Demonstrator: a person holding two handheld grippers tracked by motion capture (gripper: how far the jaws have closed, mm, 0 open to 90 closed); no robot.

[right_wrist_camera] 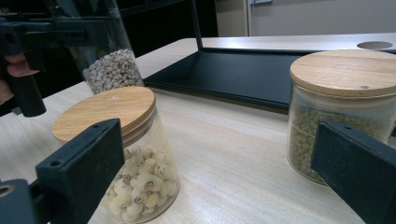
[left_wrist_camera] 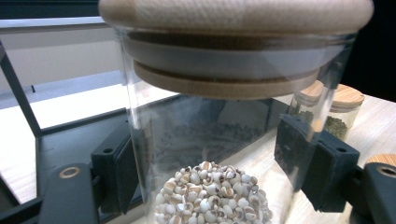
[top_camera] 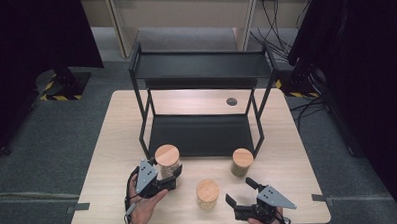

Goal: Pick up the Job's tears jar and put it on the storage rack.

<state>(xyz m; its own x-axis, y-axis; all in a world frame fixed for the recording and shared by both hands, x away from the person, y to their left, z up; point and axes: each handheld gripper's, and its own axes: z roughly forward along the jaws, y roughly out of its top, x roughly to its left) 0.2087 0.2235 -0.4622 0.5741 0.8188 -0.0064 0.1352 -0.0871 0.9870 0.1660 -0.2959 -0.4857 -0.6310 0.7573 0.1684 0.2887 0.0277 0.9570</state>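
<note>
Clear glass jar [left_wrist_camera: 224, 140], seemingly wooden lid [left_wrist_camera: 233, 14]

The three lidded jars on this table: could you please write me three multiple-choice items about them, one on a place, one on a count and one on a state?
1. Where does the jar of green grains stand?
A. on the rack's top shelf
B. on the table, by the rack's front right leg
C. in the right gripper

2. How many jars have wooden lids?
A. one
B. two
C. three

3. What is the left gripper doing?
A. gripping the jar of small white grains
B. lying open on the table
C. gripping a lid alone

Key: 1 B, it stands on the table beside the rack; 2 C, the high view shows three round wooden tops; 3 A, the left gripper view shows the pads pressed on the glass.
</note>
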